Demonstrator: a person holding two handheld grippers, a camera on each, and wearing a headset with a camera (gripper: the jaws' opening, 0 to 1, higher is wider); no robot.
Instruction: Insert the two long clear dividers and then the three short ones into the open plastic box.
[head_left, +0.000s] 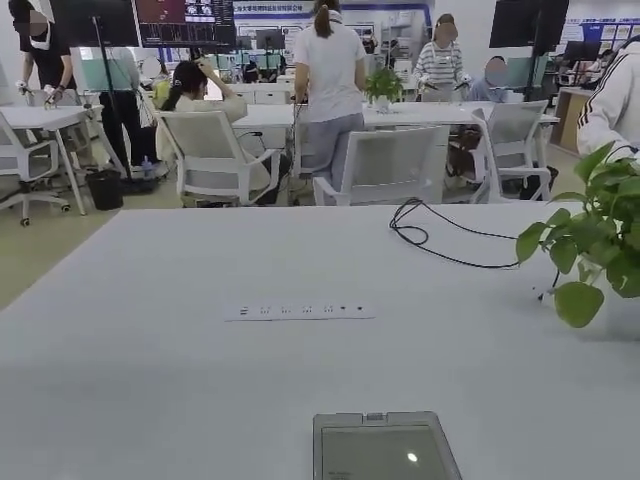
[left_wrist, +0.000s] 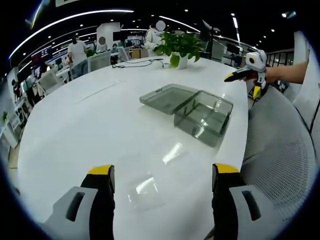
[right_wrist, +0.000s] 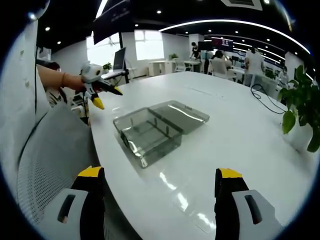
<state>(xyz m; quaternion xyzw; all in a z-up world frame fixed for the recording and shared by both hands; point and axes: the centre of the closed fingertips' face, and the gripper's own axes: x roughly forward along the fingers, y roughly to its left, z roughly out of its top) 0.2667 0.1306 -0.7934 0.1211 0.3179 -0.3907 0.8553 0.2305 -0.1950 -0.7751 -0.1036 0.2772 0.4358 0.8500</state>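
A smoky, see-through plastic box (left_wrist: 202, 117) stands open near the edge of the white table (left_wrist: 90, 125), its hinged lid (left_wrist: 167, 97) lying flat alongside. Clear dividers (left_wrist: 172, 152) lie flat on the table nearby.

One open box of smoky clear plastic (left_wrist: 202, 117) was counted. Two flat clear plastic pieces were made out near it: a nearer clear piece (left_wrist: 145, 190) and a farther clear piece (left_wrist: 172, 152). One green potted plant (head_left: 590, 235), one black cable (head_left: 430, 240) and one white power strip (head_left: 300, 312) were counted, with four white chairs (head_left: 385, 165) on the far side. Two grippers were counted: the left gripper (left_wrist: 163, 171) and the right gripper (right_wrist: 159, 173).
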